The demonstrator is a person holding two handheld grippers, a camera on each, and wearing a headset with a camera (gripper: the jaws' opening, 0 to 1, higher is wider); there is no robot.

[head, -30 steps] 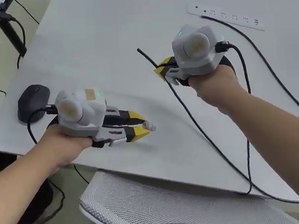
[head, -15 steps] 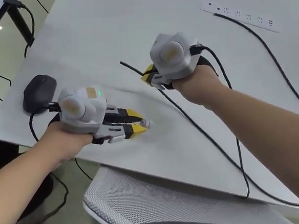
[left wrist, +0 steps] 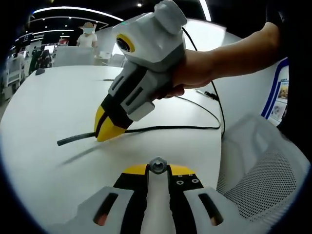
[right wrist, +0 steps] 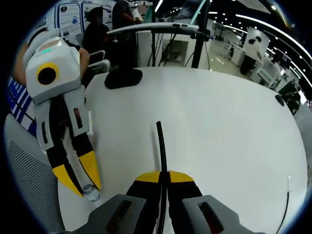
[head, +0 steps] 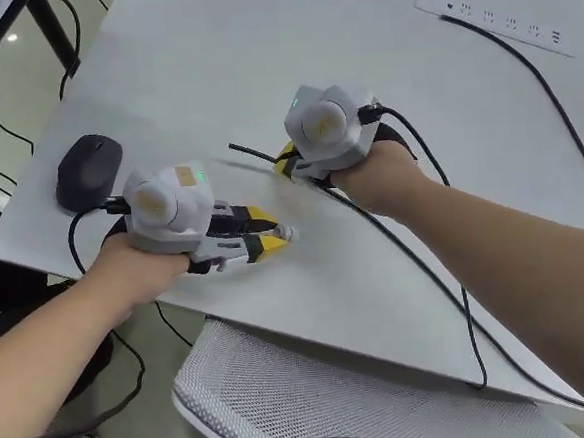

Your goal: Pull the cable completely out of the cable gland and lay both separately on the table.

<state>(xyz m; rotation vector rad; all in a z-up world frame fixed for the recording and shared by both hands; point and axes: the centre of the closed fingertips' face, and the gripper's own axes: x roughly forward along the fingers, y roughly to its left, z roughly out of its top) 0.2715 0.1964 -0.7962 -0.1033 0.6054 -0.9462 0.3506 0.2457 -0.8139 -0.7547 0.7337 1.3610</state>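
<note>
Silvery cable gland (left wrist: 157,165) half-hidden in left claw (head: 276,235).

Black mouse (head: 88,171), white power strip (head: 494,22) on table (head: 210,54); mesh chair (head: 305,399) beside.

Matt white table (head: 210,44); matt black cable (left wrist: 170,128), seemingly rubbery; cable gland (left wrist: 157,165) looks dull grey metal.
</note>
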